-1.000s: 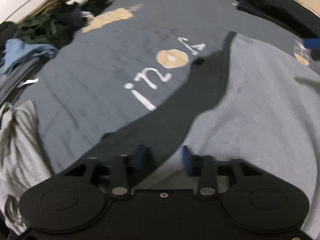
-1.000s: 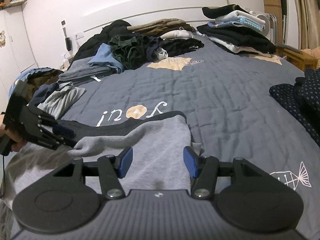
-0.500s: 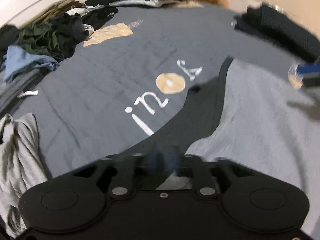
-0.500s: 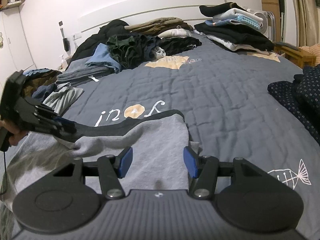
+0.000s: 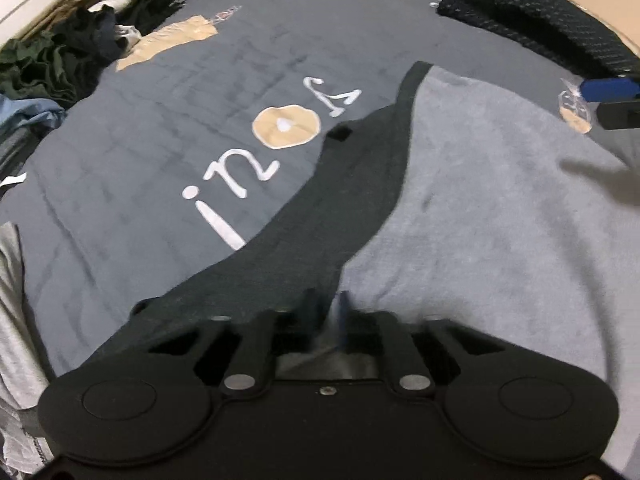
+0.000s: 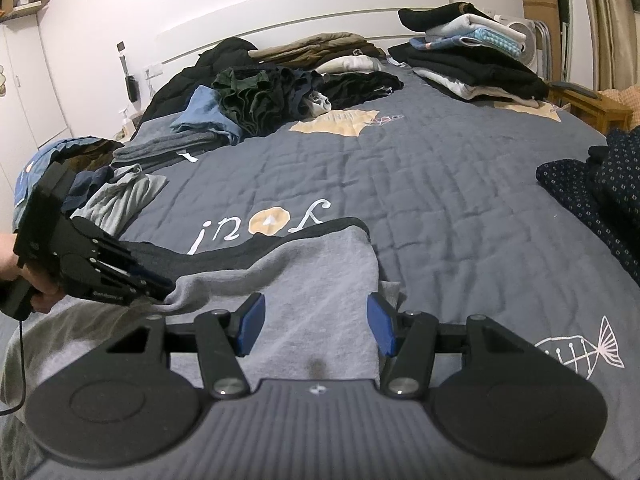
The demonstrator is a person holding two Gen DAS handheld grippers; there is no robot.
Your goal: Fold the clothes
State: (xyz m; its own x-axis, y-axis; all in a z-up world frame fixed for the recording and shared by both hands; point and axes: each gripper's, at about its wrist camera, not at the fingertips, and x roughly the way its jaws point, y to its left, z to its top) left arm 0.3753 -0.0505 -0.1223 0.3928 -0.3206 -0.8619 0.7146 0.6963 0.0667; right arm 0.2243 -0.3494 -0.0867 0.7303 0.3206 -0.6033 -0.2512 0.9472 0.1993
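Observation:
A grey garment (image 6: 312,280) with a dark band (image 6: 248,252) along its far edge lies spread on the blue-grey bedspread (image 6: 440,184). My left gripper (image 5: 334,312) is shut on the garment (image 5: 480,220) where the grey cloth meets the dark band (image 5: 360,184). In the right wrist view it (image 6: 166,286) comes in from the left, held by a hand (image 6: 40,284), with a fold of grey cloth pinched and slightly raised. My right gripper (image 6: 316,320) hovers open over the garment's near right part, nothing between its blue pads. One of its fingertips (image 5: 608,90) shows at the left wrist view's right edge.
A heap of unfolded clothes (image 6: 260,96) fills the head of the bed. A folded stack (image 6: 472,60) sits at the far right. A dark dotted garment (image 6: 600,184) lies at the right edge and a light grey one (image 6: 120,200) at the left.
My left gripper's jaws stood apart over the garment's edge and have closed on the cloth. It shifted a little along the dark band. The right gripper has not moved.

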